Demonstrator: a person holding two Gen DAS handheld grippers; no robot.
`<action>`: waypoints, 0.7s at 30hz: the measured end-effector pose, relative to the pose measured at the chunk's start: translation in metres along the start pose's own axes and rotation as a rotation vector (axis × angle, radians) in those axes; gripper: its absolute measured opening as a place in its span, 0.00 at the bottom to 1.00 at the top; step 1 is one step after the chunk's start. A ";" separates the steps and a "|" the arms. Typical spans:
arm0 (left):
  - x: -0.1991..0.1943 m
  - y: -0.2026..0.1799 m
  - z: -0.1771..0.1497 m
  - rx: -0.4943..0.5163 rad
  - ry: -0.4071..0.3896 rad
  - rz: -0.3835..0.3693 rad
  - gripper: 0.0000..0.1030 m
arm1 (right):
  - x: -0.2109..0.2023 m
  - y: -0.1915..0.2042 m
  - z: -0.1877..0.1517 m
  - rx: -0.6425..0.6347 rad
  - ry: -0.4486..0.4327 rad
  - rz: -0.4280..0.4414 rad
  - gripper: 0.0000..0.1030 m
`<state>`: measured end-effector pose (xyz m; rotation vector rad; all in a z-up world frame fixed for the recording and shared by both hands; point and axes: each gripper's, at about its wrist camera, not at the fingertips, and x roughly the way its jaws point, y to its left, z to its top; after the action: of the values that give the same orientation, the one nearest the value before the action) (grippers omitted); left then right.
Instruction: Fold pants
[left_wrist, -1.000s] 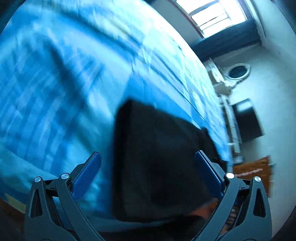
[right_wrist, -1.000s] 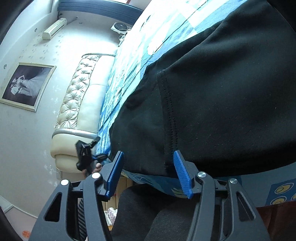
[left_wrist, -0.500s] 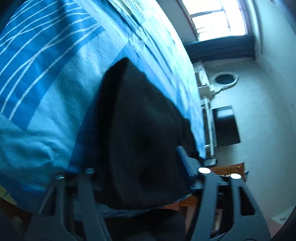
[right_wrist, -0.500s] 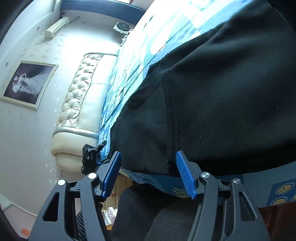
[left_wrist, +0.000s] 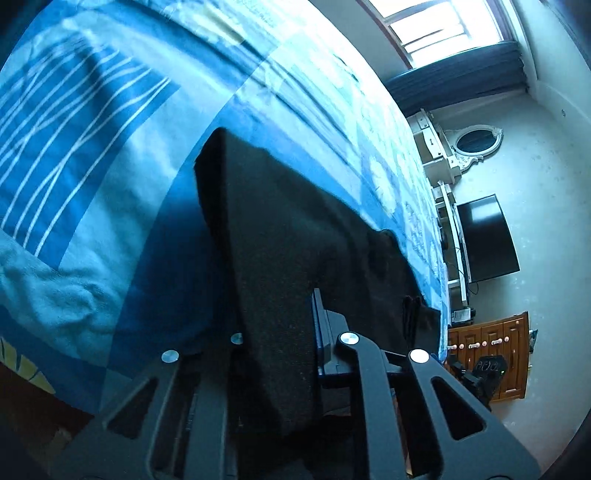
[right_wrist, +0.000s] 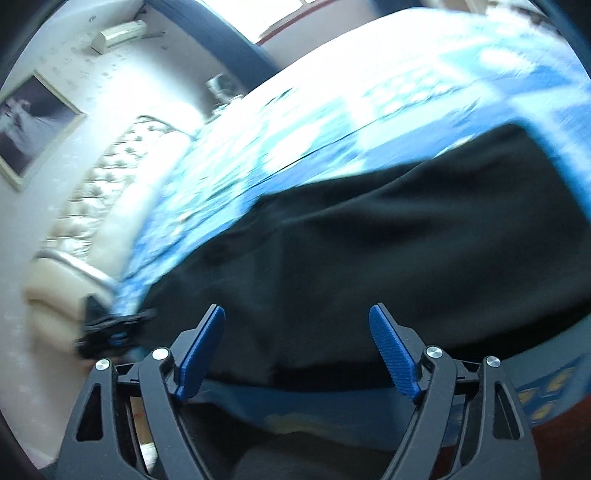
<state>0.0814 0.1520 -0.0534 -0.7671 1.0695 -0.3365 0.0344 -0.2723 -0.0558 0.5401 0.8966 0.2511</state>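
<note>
Black fabric pants (left_wrist: 295, 236) on blue patterned bedspread (left_wrist: 110, 147), left gripper (left_wrist: 280, 332) clenched on their near edge, right gripper (right_wrist: 297, 347) released, jaws just widening, cream tufted headboard (right_wrist: 92, 221) far left.

A blue patterned bedspread (left_wrist: 122, 155) is covering the bed ahead of me. A window (left_wrist: 447, 29) is glowing above a dark screen (left_wrist: 487, 240) and wooden drawers (left_wrist: 487, 354). A picture (right_wrist: 33, 125) is hanging beside the tufted headboard (right_wrist: 96, 206).

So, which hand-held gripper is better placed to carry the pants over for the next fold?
Left. The left hand-held gripper is shut on the black pants, an edge lifted off the bed. The right hand-held gripper has just been opening, with nothing between its jaws.
</note>
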 end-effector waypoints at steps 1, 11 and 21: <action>-0.004 -0.006 0.000 0.003 -0.007 0.000 0.13 | -0.003 -0.001 0.001 -0.010 -0.019 -0.039 0.77; -0.024 -0.085 -0.002 0.161 -0.044 0.088 0.13 | -0.027 -0.035 0.016 0.054 -0.121 -0.192 0.78; -0.011 -0.161 -0.015 0.321 -0.050 0.185 0.13 | -0.038 -0.046 0.020 0.037 -0.153 -0.302 0.78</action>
<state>0.0809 0.0397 0.0641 -0.3852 0.9995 -0.3193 0.0263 -0.3333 -0.0452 0.4448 0.8229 -0.0806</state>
